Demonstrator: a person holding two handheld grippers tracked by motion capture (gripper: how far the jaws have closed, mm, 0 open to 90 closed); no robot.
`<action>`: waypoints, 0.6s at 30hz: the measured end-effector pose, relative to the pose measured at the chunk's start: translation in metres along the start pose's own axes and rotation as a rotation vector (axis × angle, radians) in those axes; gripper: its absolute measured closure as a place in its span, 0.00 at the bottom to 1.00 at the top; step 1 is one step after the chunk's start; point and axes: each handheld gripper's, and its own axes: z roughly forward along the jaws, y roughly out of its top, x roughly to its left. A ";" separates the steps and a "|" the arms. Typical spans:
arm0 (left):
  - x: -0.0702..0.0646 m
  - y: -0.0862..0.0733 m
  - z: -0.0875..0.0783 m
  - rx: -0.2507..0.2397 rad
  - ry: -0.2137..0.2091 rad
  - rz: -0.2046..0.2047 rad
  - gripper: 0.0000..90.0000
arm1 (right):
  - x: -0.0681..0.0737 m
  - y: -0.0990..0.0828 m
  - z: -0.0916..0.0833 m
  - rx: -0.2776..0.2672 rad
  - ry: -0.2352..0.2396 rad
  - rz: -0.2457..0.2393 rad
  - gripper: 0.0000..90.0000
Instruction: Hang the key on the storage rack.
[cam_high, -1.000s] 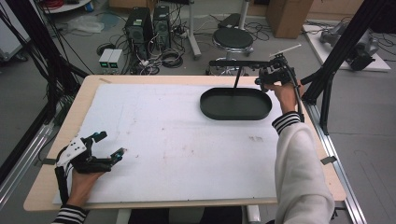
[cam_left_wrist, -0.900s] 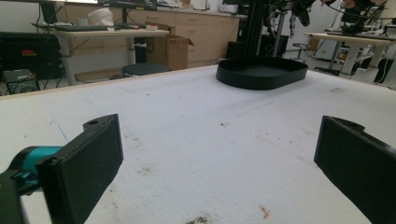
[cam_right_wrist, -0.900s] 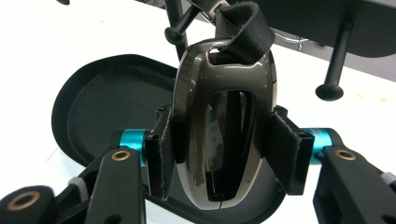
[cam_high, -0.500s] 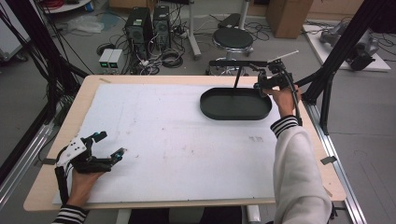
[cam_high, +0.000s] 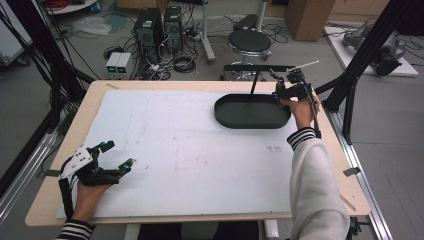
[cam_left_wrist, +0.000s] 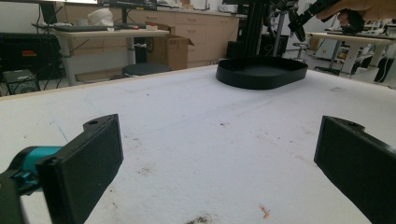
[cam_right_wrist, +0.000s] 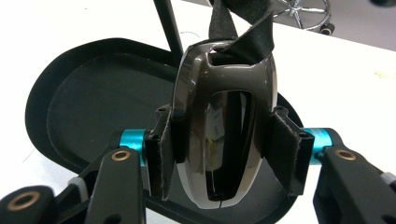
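Cluttered with computer towers, cables and a round stool, the floor spreads out behind my worktop, whose white sheet is scuffed and otherwise bare. Toward its far right corner sits a black oval tray with a low upright rim.

Over the tray's right end my right claw grips a glossy, dark, egg-shaped key fob, jaws pressing on its two long flanks, with a black fabric strap rising from the slot at its top. In the high view that right claw hangs at the tray's edge, so the fob is above the tray, not yet lying in it.

I judge the fob light and rigid but slick: its polished, curved shell could squirt out of a loose pinch, so holding it across the widest part, as now, seems soundest. The strap is soft and would swing.

My left claw rests near the worktop's front left corner, jaws spread wide around nothing.
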 end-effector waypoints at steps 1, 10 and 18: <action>0.000 0.000 0.000 0.000 0.001 0.000 0.02 | 0.000 0.000 0.001 0.001 0.001 -0.001 0.53; -0.001 0.000 0.000 0.000 0.001 0.006 0.02 | 0.001 -0.001 0.010 0.020 0.011 -0.001 0.53; 0.000 0.000 0.000 -0.001 -0.001 0.003 0.02 | 0.004 -0.002 0.007 -0.005 0.022 0.028 0.41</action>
